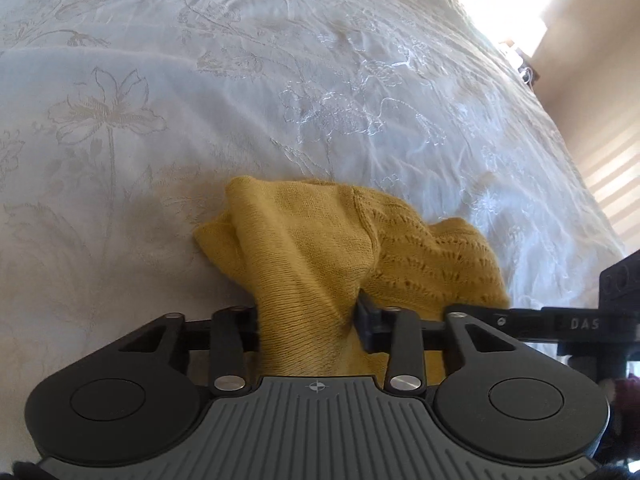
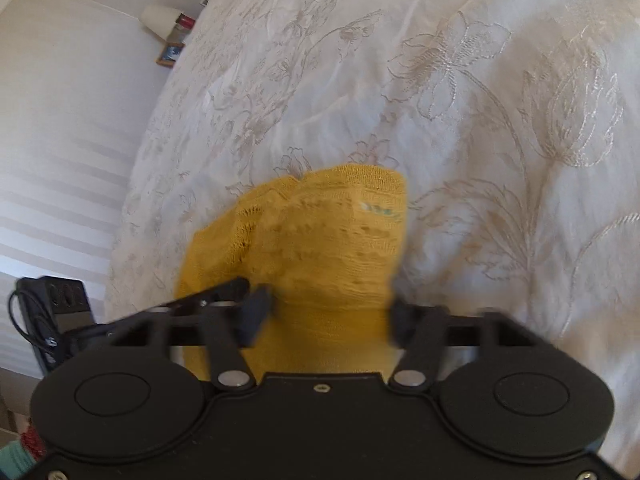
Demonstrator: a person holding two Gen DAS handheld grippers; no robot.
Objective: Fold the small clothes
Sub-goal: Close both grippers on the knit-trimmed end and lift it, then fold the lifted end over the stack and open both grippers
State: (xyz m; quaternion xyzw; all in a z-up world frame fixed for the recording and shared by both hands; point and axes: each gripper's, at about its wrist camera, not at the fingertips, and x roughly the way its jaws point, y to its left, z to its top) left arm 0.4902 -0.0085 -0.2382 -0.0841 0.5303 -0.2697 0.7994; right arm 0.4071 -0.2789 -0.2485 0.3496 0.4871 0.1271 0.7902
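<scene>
A mustard-yellow knit garment (image 1: 320, 232) lies bunched on a white bedspread with embroidered flowers (image 1: 280, 80). My left gripper (image 1: 308, 312) is shut on a plain-knit fold of it, which fills the gap between the fingers. A lacy-knit part spreads to the right. In the right wrist view the same garment (image 2: 320, 232) rises in a hump, and my right gripper (image 2: 328, 316) is shut on its near edge; this view is blurred. The garment's underside and near hem are hidden behind the gripper bodies.
The bedspread (image 2: 440, 100) fills most of both views. The bed's edge runs down the right in the left wrist view. A black gripper part (image 1: 580, 324) reaches in from the right. A bedside shelf with small items (image 2: 172, 40) stands at far left.
</scene>
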